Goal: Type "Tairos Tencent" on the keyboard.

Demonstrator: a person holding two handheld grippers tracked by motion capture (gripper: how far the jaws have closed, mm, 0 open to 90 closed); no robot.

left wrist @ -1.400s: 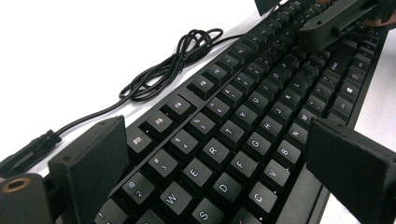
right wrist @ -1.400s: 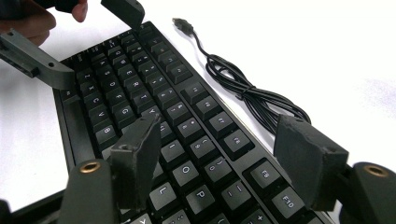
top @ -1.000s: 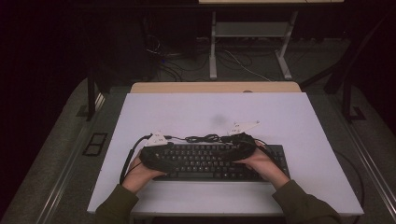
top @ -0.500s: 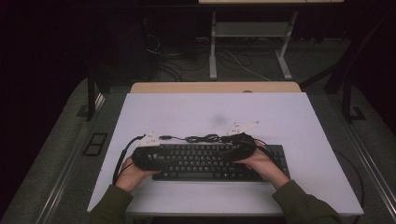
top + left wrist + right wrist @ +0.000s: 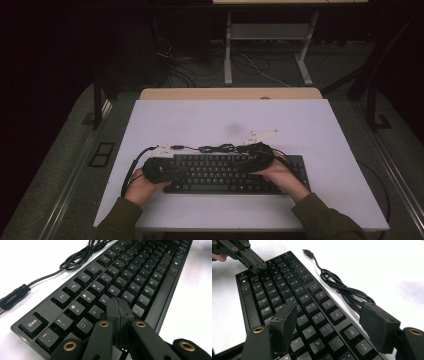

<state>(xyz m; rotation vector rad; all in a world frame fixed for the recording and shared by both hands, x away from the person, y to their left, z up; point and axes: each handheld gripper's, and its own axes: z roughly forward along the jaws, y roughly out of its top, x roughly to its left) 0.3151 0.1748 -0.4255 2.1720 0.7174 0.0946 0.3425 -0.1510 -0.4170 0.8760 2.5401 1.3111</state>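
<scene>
The black keyboard (image 5: 232, 173) lies flat on the white counter (image 5: 300, 125), near the counter's front edge and roughly centred along it, with its long axis parallel to that edge. All positions below are given relative to the keyboard. The left tool (image 5: 119, 311) is positioned over the keyboard's left end; in the left gripper view its two black jaws are pressed flat against each other, having just been closing, and nothing lies between them. The joined tips rest above the letter block around the keys W, E and D; whether they touch a key cannot be determined. In the right gripper view the same left tool (image 5: 258, 267) appears at the far left end of the keyboard, its tips pointing down at the keys there. The right tool (image 5: 329, 320) is positioned over the keyboard's right half; its jaws stand wide apart, straddling several key columns near the O, P and L keys, with the pads holding nothing. In the high view the left tool (image 5: 157, 167) covers the left end of the keyboard and the right tool (image 5: 260, 152) sits at its rear edge towards the right, each carried by a hand entering from the front. The keyboard's cable (image 5: 342, 288), gathered in a loose bundle, lies on the counter just behind the rear edge, and its USB plug (image 5: 308, 252) lies behind the left portion.
</scene>
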